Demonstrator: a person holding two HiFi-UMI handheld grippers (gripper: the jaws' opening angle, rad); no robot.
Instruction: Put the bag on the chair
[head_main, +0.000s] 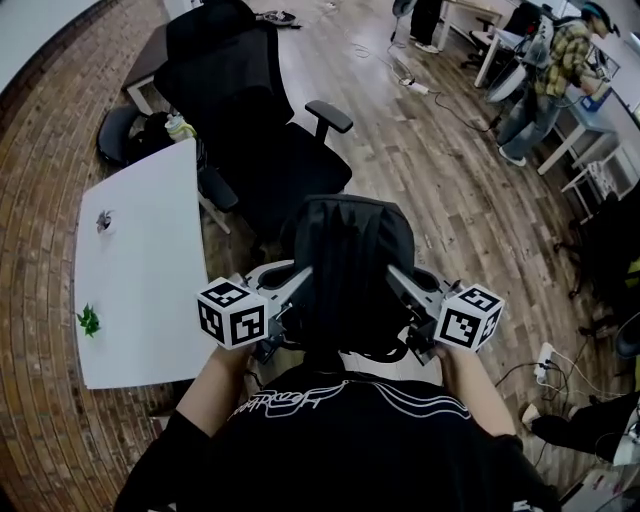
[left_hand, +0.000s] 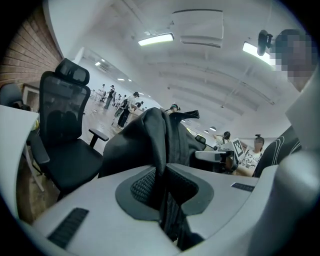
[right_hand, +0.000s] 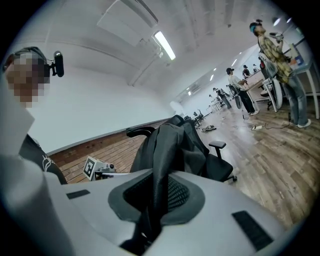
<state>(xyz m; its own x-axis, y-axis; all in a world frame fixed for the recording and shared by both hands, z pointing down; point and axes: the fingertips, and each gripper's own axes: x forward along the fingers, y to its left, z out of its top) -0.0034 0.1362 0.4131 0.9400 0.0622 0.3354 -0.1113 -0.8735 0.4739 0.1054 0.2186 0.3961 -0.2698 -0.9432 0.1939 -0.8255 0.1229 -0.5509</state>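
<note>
A black bag (head_main: 350, 270) hangs in the air in front of the person's chest, held from both sides. My left gripper (head_main: 298, 292) is shut on a fold of the bag (left_hand: 150, 140), the fabric pinched between its jaws. On the other side my right gripper (head_main: 405, 292) is shut on the bag's (right_hand: 170, 145) strap or edge. The black office chair (head_main: 270, 150) stands just beyond the bag with its seat bare; it shows at the left (left_hand: 65, 130) in the left gripper view and behind the bag (right_hand: 222, 167) in the right gripper view.
A white table (head_main: 140, 270) stands to the left of the chair, with a small green thing (head_main: 89, 320) on it. Dark bags (head_main: 130, 130) lie on the floor behind it. People stand at desks (head_main: 555, 70) at the far right. Cables and a power strip (head_main: 545, 355) lie at the right.
</note>
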